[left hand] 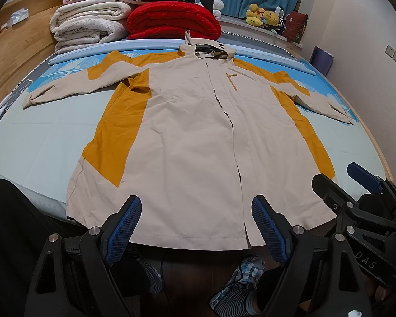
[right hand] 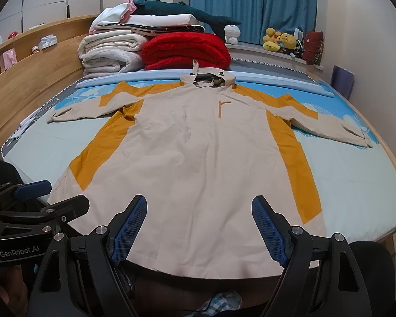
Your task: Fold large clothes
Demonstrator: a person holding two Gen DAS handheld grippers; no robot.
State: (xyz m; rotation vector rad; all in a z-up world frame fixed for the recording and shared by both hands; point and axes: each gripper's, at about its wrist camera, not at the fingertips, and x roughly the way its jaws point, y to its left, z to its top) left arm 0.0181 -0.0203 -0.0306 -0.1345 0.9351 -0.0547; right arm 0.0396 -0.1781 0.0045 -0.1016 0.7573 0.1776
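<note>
A large beige jacket with mustard-yellow side panels [left hand: 195, 132] lies flat on the bed, front up, hood at the far end, both sleeves spread sideways. It also shows in the right wrist view [right hand: 198, 158]. My left gripper [left hand: 196, 211] is open and empty, held just above the jacket's near hem. My right gripper [right hand: 199, 211] is open and empty over the hem too. The right gripper shows at the right edge of the left wrist view [left hand: 340, 177], and the left gripper at the left edge of the right wrist view [right hand: 52, 195].
The bed [left hand: 39, 121] has a pale sheet and a wooden headboard [left hand: 18, 52] on the left. Folded white blankets [left hand: 89, 26] and a red blanket [left hand: 174, 21] are stacked at the far end. Plush toys [left hand: 264, 15] sit on the sill by blue curtains. My feet [left hand: 240, 285] are below the hem.
</note>
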